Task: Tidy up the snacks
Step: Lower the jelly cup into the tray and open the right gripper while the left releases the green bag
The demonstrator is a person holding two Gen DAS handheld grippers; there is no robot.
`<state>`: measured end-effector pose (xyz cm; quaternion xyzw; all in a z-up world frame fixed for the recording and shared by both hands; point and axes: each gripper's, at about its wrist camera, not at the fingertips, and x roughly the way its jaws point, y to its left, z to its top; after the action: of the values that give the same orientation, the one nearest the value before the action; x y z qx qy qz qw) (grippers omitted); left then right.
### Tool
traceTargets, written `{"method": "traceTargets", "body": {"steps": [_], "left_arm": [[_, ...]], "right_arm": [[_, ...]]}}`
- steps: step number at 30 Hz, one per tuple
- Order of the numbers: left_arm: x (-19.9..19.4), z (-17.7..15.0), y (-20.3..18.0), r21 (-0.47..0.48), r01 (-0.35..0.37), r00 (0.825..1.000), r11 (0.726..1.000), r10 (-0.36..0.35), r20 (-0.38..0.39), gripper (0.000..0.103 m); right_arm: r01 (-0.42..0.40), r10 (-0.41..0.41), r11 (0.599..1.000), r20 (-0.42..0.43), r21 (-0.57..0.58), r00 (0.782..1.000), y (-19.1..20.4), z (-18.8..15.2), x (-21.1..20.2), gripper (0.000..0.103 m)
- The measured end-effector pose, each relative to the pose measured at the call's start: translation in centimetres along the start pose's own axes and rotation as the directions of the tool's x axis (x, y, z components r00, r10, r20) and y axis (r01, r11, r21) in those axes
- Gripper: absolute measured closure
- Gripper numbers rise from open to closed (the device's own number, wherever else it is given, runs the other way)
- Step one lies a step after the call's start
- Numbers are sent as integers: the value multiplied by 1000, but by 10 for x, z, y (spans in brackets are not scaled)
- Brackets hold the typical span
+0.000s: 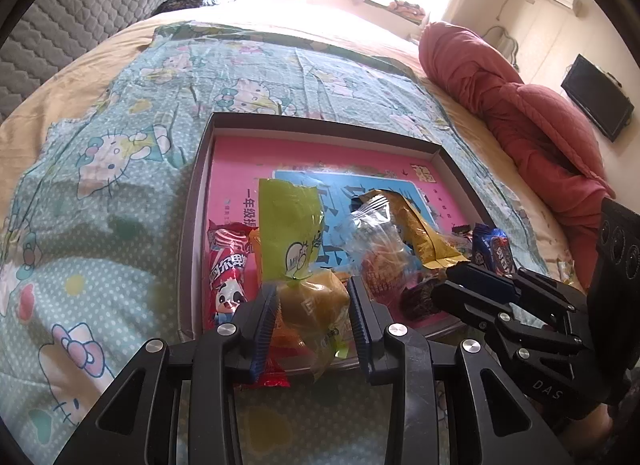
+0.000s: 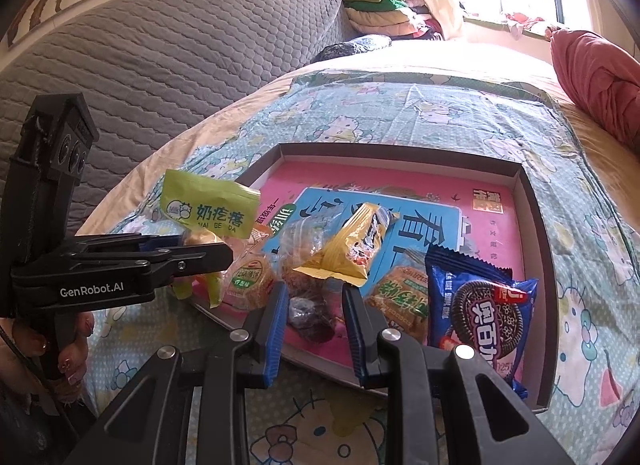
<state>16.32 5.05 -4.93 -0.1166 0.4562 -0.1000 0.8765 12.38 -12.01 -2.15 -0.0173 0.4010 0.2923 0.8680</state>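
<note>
A shallow box [image 1: 320,123] with a pink book as its floor lies on the bed and holds several snacks. My left gripper [image 1: 314,311] is shut on a green-topped snack packet [image 1: 294,233], held over the box's near left corner; the packet also shows in the right wrist view [image 2: 208,207]. My right gripper [image 2: 316,305] is open, its jaws on either side of a dark wrapped sweet [image 2: 308,315] at the box's near edge. A blue Oreo packet [image 2: 484,309], a yellow packet [image 2: 352,249] and a red packet [image 1: 228,265] lie in the box.
The box [image 2: 532,193] rests on a Hello Kitty sheet [image 1: 120,153]. A red quilt [image 1: 516,105] lies along the right. A grey padded headboard [image 2: 160,65] is at the left, folded clothes [image 2: 380,5] at the far end.
</note>
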Motion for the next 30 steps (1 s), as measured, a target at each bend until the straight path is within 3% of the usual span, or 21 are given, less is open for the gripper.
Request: {"method": "traceTargets", "body": {"steps": [10, 14, 30], "left_arm": [[-4, -1, 0, 0, -4, 1000, 1000, 4, 0, 67], [-5, 1, 1, -5, -6, 1000, 1000, 6, 5, 59], [-11, 7, 8, -21, -1, 1000, 1000, 1, 15, 50]], "right_arm": [[15, -15, 1000, 3, 7, 1000, -2, 0, -3, 75], [21, -21, 1000, 6, 9, 1000, -2, 0, -4, 75], [62, -63, 998, 70, 6, 996, -1, 2, -21, 66]]}}
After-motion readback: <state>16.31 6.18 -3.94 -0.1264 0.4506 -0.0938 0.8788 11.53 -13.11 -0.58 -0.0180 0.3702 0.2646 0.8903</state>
